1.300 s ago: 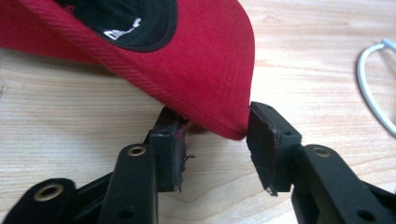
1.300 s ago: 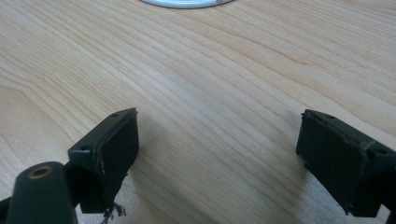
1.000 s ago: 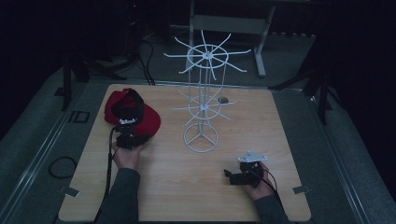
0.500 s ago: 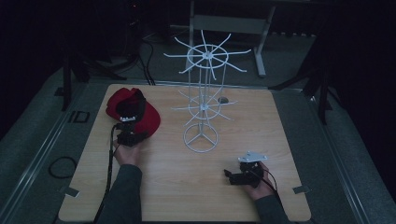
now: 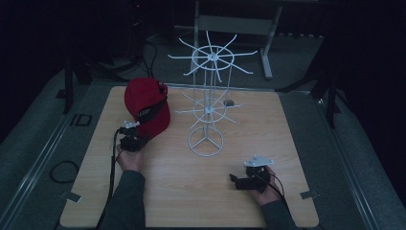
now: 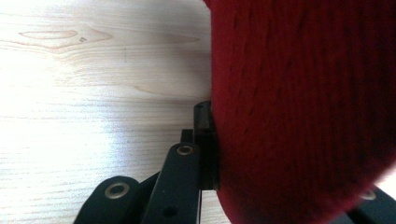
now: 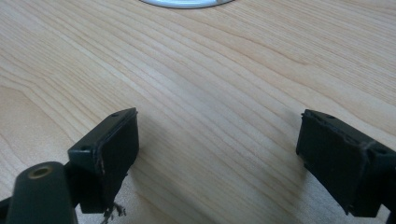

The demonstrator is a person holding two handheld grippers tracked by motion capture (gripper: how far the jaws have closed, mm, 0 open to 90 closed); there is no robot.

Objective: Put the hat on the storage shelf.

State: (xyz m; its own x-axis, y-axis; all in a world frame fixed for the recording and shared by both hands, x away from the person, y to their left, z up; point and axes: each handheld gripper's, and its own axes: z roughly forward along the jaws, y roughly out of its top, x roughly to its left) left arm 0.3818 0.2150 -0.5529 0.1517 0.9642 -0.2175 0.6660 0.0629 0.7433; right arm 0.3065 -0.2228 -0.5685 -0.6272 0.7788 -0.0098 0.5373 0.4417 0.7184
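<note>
High view: red cap (image 5: 147, 106) sits left of centre in the frame, tilted up off the wooden table (image 5: 297, 143), its brim end pinched by the left gripper (image 5: 135, 140) just below it. Left gripper view: jaws closed down on the red fabric (image 6: 303, 107), one black pad pressed against the brim edge. White wire rack (image 5: 209, 100) stands at frame centre, its upper spokes and lower hooks bare. Right gripper (image 5: 239, 181) rests low at lower right of the frame, well apart from the rack; right gripper view shows its jaws spread wide with only bare tabletop between them, and the rack's white base ring (image 7: 180, 3) at the top edge. Judgement: cap is gripped and being lifted, likely for hanging on the rack. Next move calls for carrying it rightward to a hook without snagging the spokes.
</note>
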